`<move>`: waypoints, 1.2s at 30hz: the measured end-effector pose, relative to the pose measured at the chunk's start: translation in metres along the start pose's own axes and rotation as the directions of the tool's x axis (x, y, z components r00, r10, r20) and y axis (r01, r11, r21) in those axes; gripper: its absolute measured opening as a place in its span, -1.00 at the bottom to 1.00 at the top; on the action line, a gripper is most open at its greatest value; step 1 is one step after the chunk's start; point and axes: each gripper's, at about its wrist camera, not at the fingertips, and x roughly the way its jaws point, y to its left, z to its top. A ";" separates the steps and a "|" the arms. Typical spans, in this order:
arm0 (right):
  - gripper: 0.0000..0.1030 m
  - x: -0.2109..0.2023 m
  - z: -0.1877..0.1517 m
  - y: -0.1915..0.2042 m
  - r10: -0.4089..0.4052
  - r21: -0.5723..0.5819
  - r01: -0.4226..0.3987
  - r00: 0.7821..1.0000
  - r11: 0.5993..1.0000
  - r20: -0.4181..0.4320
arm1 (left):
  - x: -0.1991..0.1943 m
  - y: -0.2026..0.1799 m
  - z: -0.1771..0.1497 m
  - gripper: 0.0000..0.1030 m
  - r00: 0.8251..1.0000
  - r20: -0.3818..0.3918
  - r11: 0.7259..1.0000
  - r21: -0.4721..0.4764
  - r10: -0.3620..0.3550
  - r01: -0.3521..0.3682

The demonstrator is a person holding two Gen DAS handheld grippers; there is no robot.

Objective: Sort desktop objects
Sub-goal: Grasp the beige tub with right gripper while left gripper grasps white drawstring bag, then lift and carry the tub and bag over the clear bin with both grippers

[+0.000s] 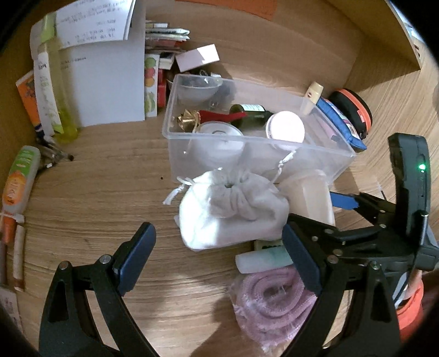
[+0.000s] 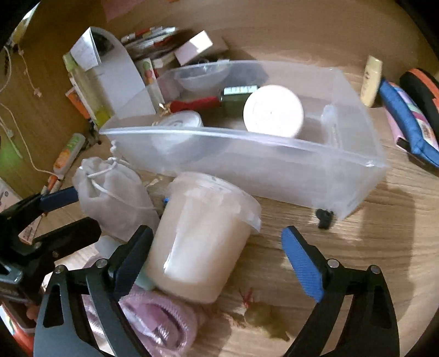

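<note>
Right gripper (image 2: 216,261): spread wide, holding nothing; one lidded cream tub (image 2: 203,236) lies between its fingers, on its side, lid toward the bin.
Left gripper (image 1: 219,255): wide open, empty; one white drawstring pouch (image 1: 233,211) just ahead.
Clear bin (image 2: 274,162): one, behind both on the table (image 1: 109,197).

**Desk surround and fixed surfaces**

Wood-grain desktop (image 1: 96,192): runs across both views from near edge to far, lit in patches and carrying a small dark speck (image 1: 162,178) left of centre. Wooden back panel (image 1: 288,41): rises upright from the far edge of the desktop. Orange sheet (image 1: 233,7): lies flat on the back panel at the top of the left wrist view, partly cut off. Thin white cord (image 2: 37,94): hangs in loose curves at the far left against a wooden side panel (image 2: 49,115).
</note>
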 end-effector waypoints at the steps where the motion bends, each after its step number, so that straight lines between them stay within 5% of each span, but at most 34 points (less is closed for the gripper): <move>1: 0.69 0.003 0.001 0.000 0.010 0.001 -0.010 1.000 1.000 -0.007 | 0.002 0.000 0.000 0.83 1.000 -0.005 1.000 -0.002 -0.004 0.004; 3: 0.44 0.005 0.002 -0.001 0.051 0.002 -0.051 0.999 0.999 -0.015 | 0.007 -0.004 0.001 0.83 1.000 -0.021 1.000 0.003 -0.010 0.010; 14: 0.33 -0.014 -0.007 -0.021 0.000 0.003 0.000 0.999 1.000 0.052 | 0.045 -0.014 0.012 0.83 0.995 -0.099 1.000 0.009 -0.009 0.010; 23: 0.32 -0.027 -0.007 -0.027 0.025 0.007 -0.026 0.995 1.000 0.097 | 0.044 -0.015 0.014 0.48 0.999 -0.038 0.999 0.032 0.030 -0.029; 36: 0.31 -0.046 -0.007 -0.031 0.066 0.045 -0.074 0.986 0.996 0.154 | 0.007 0.012 0.013 0.43 0.998 0.053 0.998 -0.053 0.039 -0.036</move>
